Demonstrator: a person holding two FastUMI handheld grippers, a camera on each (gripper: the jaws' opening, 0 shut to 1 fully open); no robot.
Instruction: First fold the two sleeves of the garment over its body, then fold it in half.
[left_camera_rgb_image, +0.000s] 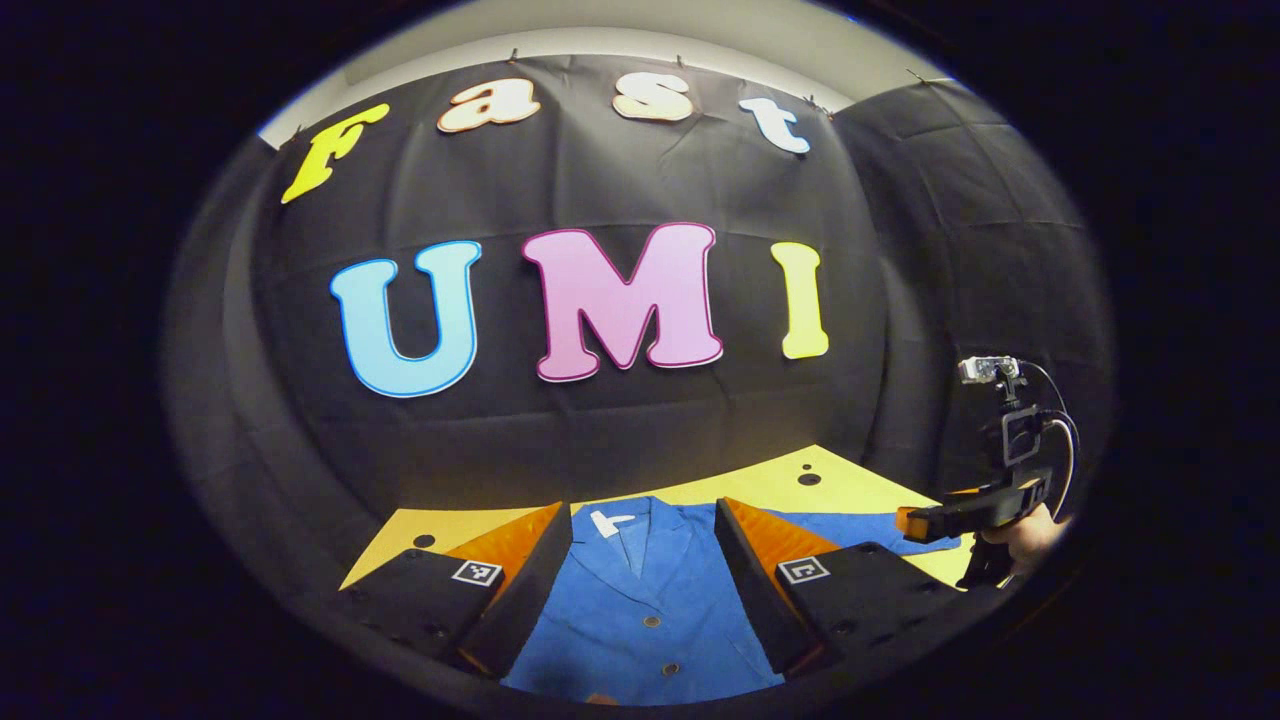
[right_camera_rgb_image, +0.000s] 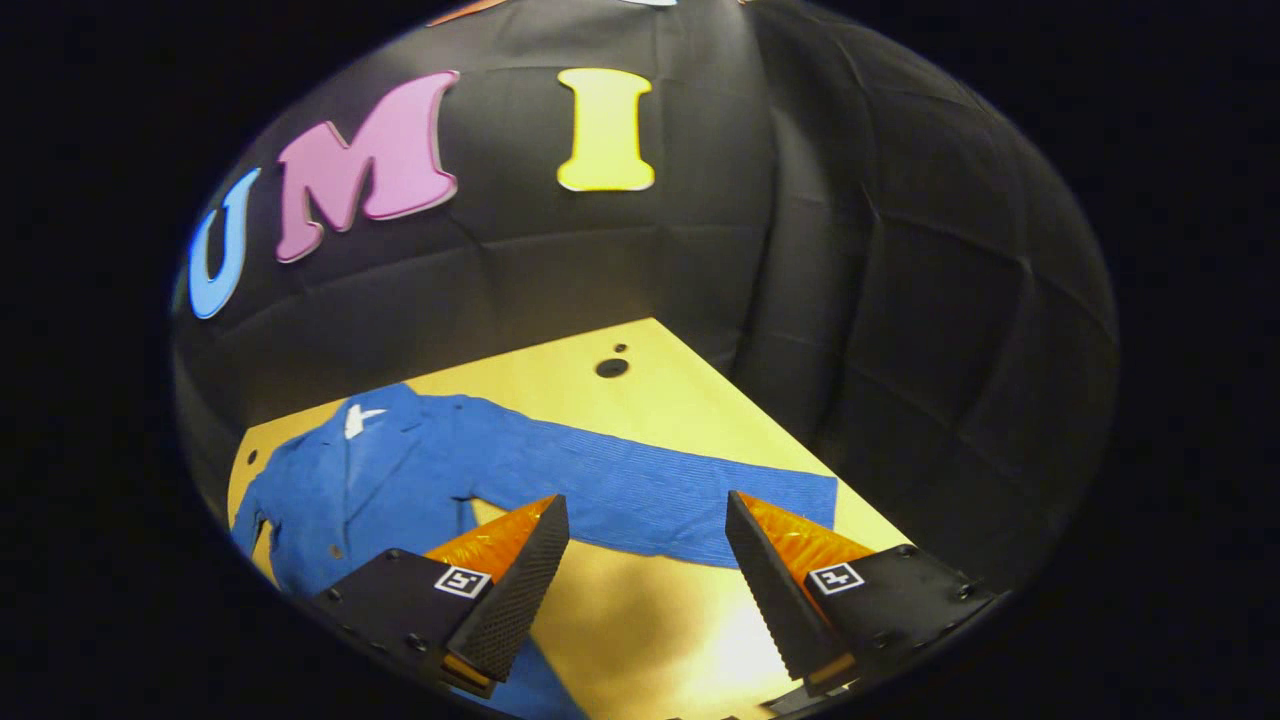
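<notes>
Right gripper view, at the booth: your right gripper (right_camera_rgb_image: 648, 575) hangs wide, holding nothing, tilted down over the yellow surface (right_camera_rgb_image: 660, 400). Just beyond its fingertips the blue garment's (right_camera_rgb_image: 400, 480) sleeve (right_camera_rgb_image: 660, 490) lies stretched flat, running from the shoulder off to the gripper's left out to a cuff just ahead of the right-hand finger. The collar, with a small white tag (right_camera_rgb_image: 360, 420) inside it, sits farther off to the left.

Judging from this, neither sleeve has yet been folded, so the sleeve ahead looks like the step in hand. To do it well, come down near the cuff, pinch only the sleeve's cloth and not the surface, lift just enough to clear, then carry it left across the buttoned front so that it lands flat and straight.

In the left gripper view, your left gripper (left_camera_rgb_image: 645, 575) is also wide and holds nothing, poised above the garment's chest, with the lapels and buttons between its fingers. Use it to pin the body while the sleeve travels, or the jacket may drag. Off to its right, the right gripper appears in a hand (left_camera_rgb_image: 1030, 535).

As for writing, the white tag is too small to read, and the square markers on the fingers carry patterns, not words.
</notes>
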